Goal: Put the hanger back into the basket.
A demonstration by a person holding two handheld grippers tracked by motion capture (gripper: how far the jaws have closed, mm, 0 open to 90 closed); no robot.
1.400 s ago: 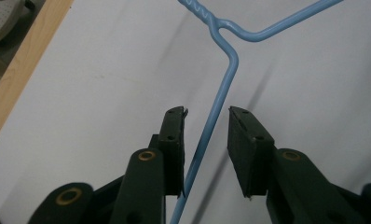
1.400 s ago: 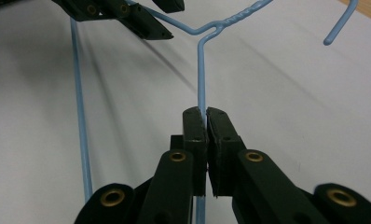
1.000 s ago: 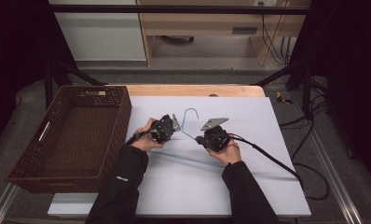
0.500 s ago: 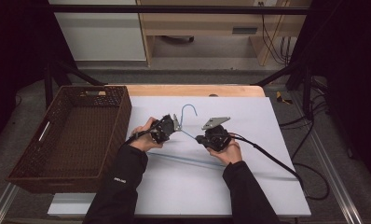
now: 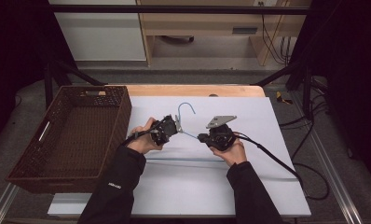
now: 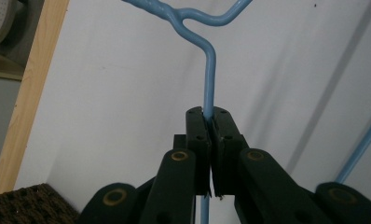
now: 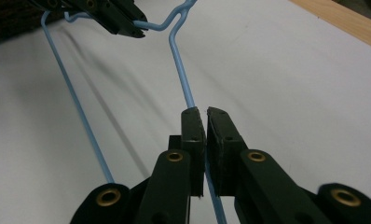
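Both your tongs are clamped on the blue wire hanger (image 5: 186, 122), held just above the bench (image 5: 267, 186) beside the basket (image 5: 30, 154): left tongs (image 6: 208, 122) and right tongs (image 7: 201, 122) on opposite shoulders. Uneven pulling could twist the thin wire from either grip.

Light blue wire hanger (image 5: 186, 110), black hand-held grippers, dark brown woven basket (image 5: 33, 164), white table (image 5: 249, 186) with pale wood edge, black sleeves (image 5: 116, 186)

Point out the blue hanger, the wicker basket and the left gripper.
blue hanger (image 5: 185, 105): high view, on its hook.
wicker basket (image 5: 120, 122): high view, on its right wall.
left gripper (image 6: 207, 122): left gripper view, where its jaws pinch the hanger wire.
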